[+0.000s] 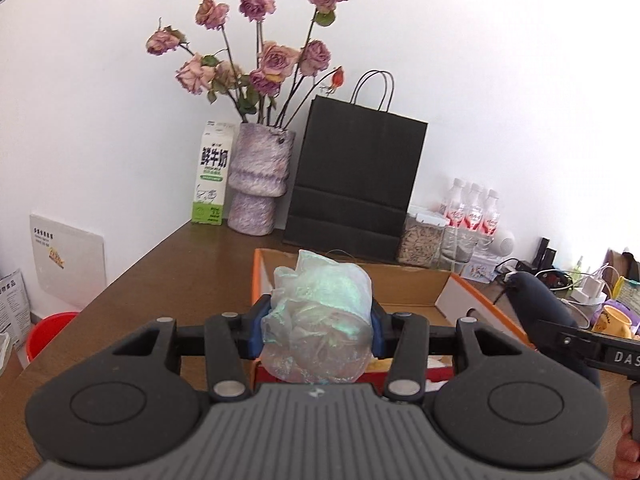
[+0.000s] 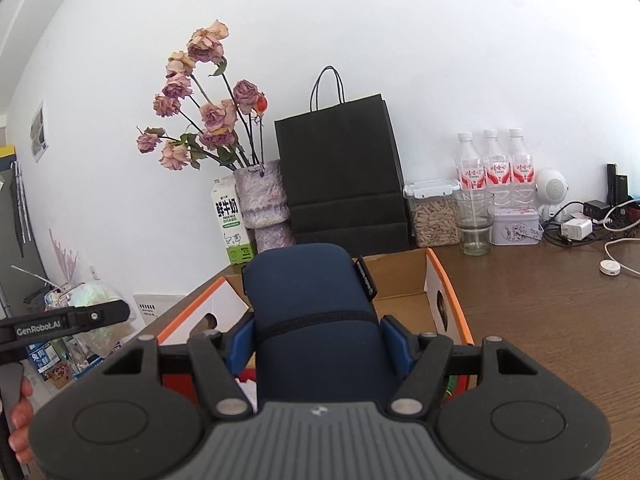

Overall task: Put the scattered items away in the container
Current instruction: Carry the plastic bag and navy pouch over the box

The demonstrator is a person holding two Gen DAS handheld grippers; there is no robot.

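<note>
Holding, left wrist view: left gripper (image 1: 318, 330) has its blue pads clamped on a crumpled iridescent mesh bundle (image 1: 320, 312), which bulges above and below the jaws — soft stuff, pinched at the middle so it won't slip.
Container, left wrist view: orange-edged cardboard box (image 1: 404, 284) lies open just beyond the bundle, so the load looks lined up for a drop.
Neighbour, left wrist view: the navy pouch (image 1: 540, 296) shows at right, carried alongside.
Holding, right wrist view: right gripper (image 2: 318, 344) is squeezed on the navy pouch, gripped low with its rounded end jutting out over the box — likely ready to release inside.
Backdrop, right wrist view: black paper bag (image 2: 340, 176) and vase of dried roses (image 2: 264, 200) stand behind the box, apart from it.
</note>
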